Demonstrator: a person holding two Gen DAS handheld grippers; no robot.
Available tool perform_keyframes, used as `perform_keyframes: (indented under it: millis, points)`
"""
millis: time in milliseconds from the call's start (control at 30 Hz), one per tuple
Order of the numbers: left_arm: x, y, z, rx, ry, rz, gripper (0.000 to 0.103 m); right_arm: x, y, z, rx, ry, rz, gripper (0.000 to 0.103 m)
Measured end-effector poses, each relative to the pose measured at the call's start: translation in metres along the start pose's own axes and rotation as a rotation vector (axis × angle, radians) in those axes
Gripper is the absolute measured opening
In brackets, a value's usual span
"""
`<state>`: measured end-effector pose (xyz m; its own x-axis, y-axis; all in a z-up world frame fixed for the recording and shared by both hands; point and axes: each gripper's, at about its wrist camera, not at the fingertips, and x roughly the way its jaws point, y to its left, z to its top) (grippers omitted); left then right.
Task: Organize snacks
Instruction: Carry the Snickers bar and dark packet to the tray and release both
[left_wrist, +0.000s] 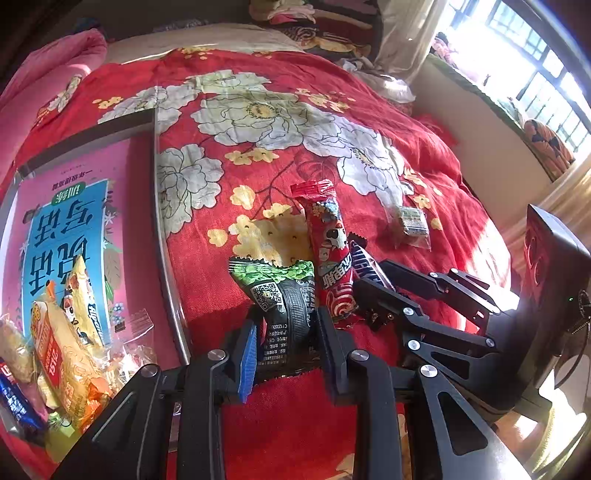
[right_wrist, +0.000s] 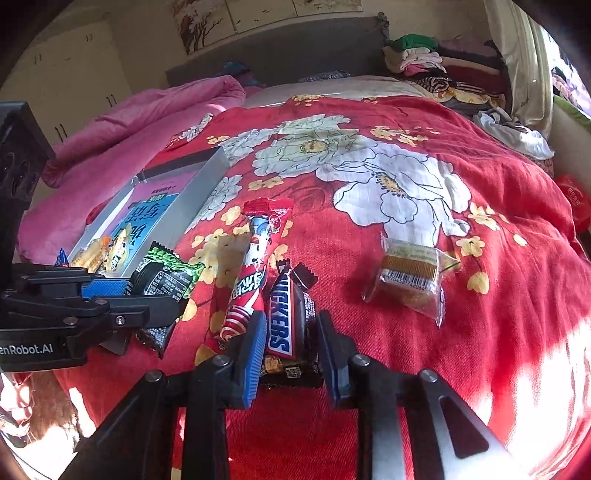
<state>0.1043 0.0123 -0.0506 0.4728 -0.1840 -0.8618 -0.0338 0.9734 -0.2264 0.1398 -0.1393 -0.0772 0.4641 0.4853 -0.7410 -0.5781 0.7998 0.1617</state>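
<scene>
**Both grippers clamped on snacks over the red bedspread**

Starting at the far left of the left wrist view, a shallow grey-rimmed tray (left_wrist: 155, 192) with a pink and blue printed sheet in its bottom lies on the bedspread. Its lower left corner is piled with wrapped snacks: a long orange and yellow packet (left_wrist: 70, 365), a blue wrapper at the frame edge and some clear-wrapped sweets.

Moving to bottom centre, the left gripper (left_wrist: 288, 350) is pinching the black and green crinkled foil packet (left_wrist: 280, 295), its blue pads pressed against both sides of the packet's lower half, with the green printed top sticking up beyond the fingers.

Just right of that, a long red tube-shaped candy wrapper (left_wrist: 328, 254) lies on the red floral bedspread (left_wrist: 258, 122), and beside it sits the brown Snickers bar (left_wrist: 364, 266), touching the red wrapper along one side. The right gripper (right_wrist: 291, 350), seen bottom centre in the right wrist view, is closed on that bar, pads against its two long edges, the white lettering running up between the fingers.

Further right, well apart from the rest, a small clear plastic bag with a golden-brown cake inside (right_wrist: 410, 280) lies alone on the fabric, at right of centre in the right wrist view.
</scene>
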Motion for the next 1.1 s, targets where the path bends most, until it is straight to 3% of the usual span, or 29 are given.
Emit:
perform_keyframes:
  millis: [133,267,600,1100]
  points:
    - [-0.008,0.004,-0.001,-0.009,-0.012,-0.01,0.03,0.016,0.008,0.004,-0.069,0.036,-0.075,0.032]
    - [-0.017,0.01,-0.002,-0.023,-0.032,-0.019,0.03,0.02,0.01,0.009,-0.092,0.031,-0.086,0.031]
    - [-0.053,0.04,-0.001,-0.092,-0.111,-0.028,0.03,-0.026,0.01,0.018,-0.017,-0.088,0.009,0.029]
    - [-0.105,0.11,-0.02,-0.212,-0.209,0.044,0.03,-0.051,0.096,0.049,-0.11,-0.154,0.191,0.029]
